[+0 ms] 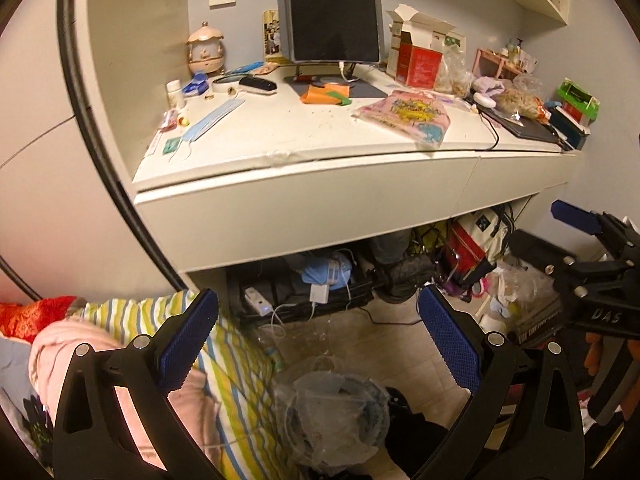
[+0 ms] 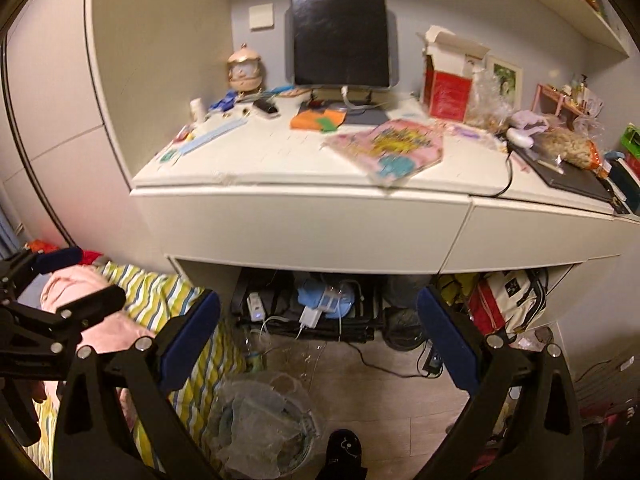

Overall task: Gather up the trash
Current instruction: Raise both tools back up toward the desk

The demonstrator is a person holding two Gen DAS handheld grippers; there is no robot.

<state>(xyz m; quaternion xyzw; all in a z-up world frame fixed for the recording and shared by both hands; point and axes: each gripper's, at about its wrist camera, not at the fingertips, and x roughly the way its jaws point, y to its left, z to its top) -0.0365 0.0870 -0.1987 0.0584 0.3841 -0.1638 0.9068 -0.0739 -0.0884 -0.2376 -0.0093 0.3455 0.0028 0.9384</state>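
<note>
The left gripper [image 1: 318, 334] is hanging with its blue pads spread wide apart, gripping nothing; the right gripper [image 2: 318, 338] is gaping the same way, also empty. Low in the centre of both wrist views, a bin lined with clear plastic [image 1: 332, 420] is sitting on the floor beside striped bedding [image 1: 236, 360]. Higher in each frame, a white desk [image 1: 304, 152] is carrying the litter: a blue face mask [image 1: 212, 118] at left, an orange wrapper [image 1: 322, 94] before the dark monitor [image 1: 332, 10], and a pink printed bag [image 1: 406, 116] lying near the front edge.
</note>
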